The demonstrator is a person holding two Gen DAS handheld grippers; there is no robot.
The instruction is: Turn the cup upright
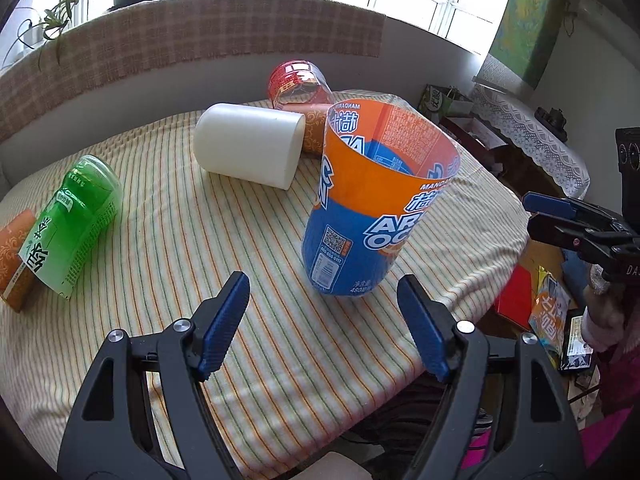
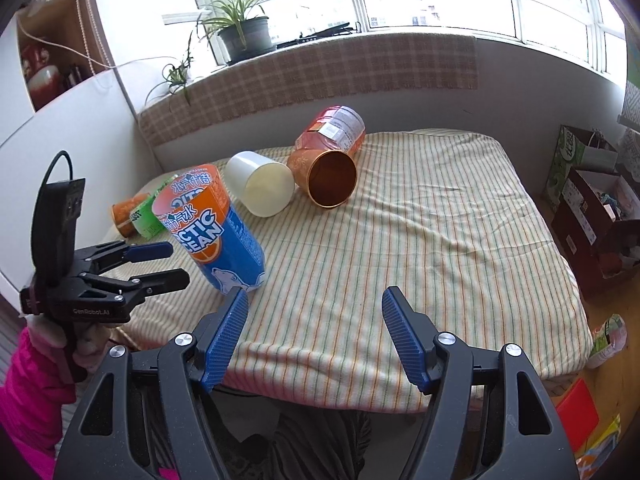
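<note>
A blue and orange Arctic Ocean cup stands upright, mouth up, on the striped cloth; it also shows in the right wrist view. My left gripper is open and empty just in front of it, also seen from the right wrist. My right gripper is open and empty over the table's front edge, and shows at the right of the left wrist view. A white cup, a green cup, a copper cup and a red clear cup lie on their sides.
The striped table cloth drops off at the front and right edges. A windowsill with a potted plant runs behind. Boxes and bags stand on the floor to the right. An orange cup lies at the far left.
</note>
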